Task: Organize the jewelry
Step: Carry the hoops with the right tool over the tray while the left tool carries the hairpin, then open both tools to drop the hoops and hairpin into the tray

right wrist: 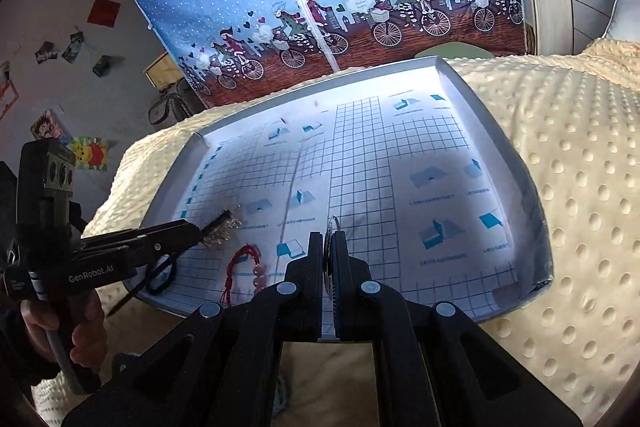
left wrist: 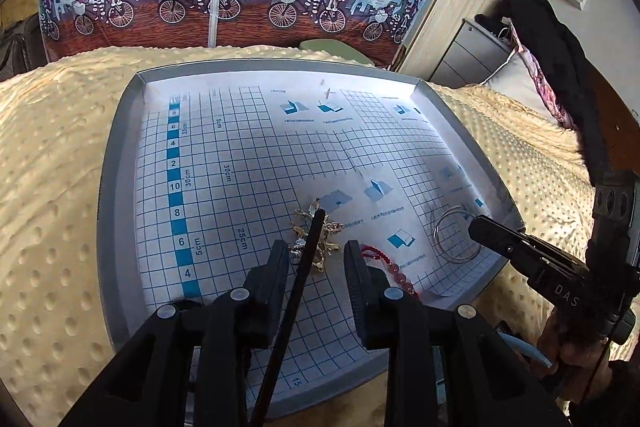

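While the open left gripper [left wrist: 316, 259] straddles the gold tangle [left wrist: 318, 239] | right gripper [right wrist: 329, 251] clamps silver bangle [left wrist: 456, 235], three o'clock | bangle: light, stiff, slippery; pinch the rim.

Both black plastic grippers, left gripper [left wrist: 316, 259] and right gripper [right wrist: 328, 259], bore round silver screws and white lettering.

Both fisheye views bend straight lines hard toward the edges, and dark vignetting closes off every corner. Cool daylight falls on the tray [left wrist: 120, 187], washing its far edge almost white in the right wrist view, where the printed grid fades into glare. The near half lies in soft shadow. The blanket [left wrist: 52, 167] is evenly lit, its dimples crisp. Close black gripper parts look underexposed and slightly soft.
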Tool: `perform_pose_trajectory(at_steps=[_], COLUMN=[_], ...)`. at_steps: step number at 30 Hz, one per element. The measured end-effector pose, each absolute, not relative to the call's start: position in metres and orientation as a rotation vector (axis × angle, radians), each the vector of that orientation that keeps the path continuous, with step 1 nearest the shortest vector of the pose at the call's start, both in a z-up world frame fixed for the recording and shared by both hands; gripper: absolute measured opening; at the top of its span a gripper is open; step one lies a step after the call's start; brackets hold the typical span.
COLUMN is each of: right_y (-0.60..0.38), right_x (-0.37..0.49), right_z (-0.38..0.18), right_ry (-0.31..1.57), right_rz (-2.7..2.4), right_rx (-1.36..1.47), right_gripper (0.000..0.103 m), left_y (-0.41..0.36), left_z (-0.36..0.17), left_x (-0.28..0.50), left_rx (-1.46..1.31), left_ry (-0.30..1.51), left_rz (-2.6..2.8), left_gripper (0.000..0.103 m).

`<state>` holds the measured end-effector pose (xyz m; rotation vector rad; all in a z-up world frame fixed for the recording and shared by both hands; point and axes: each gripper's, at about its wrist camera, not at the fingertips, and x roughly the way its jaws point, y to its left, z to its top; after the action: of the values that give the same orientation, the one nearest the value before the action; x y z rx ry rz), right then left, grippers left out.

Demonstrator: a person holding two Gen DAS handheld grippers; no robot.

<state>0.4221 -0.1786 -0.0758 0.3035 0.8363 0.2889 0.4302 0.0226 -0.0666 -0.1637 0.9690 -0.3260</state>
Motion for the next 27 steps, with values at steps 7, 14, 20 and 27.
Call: perform_pose_trajectory(at_steps=[7, 14, 20, 27], right_y=[-0.192, -0.207, -0.218, -0.223], right_x=[0.416, 0.385, 0.332, 0.263], right_z=[-0.064, -0.029, 0.013, 0.052], right_ry=[0.832, 0.744, 0.569, 0.434], right_rz=[0.246, 0.220, 0.256, 0.262], right_rx=[0.282, 0.266, 0.260, 0.195], right_gripper=[0.017, 0.061, 0.100, 0.101], left_y=[0.029, 0.029, 0.025, 0.009], left_z=[-0.042, 0.006, 0.044, 0.072], left_x=[0.405, 0.357, 0.307, 0.250], left_rx=[-0.201, -0.142, -0.103, -0.087], left_ry=[0.812, 0.601, 0.460, 0.400], left_rz=[-0.281, -0.217, -0.150, -0.117], left_gripper=[0.080, 0.101, 0.103, 0.103])
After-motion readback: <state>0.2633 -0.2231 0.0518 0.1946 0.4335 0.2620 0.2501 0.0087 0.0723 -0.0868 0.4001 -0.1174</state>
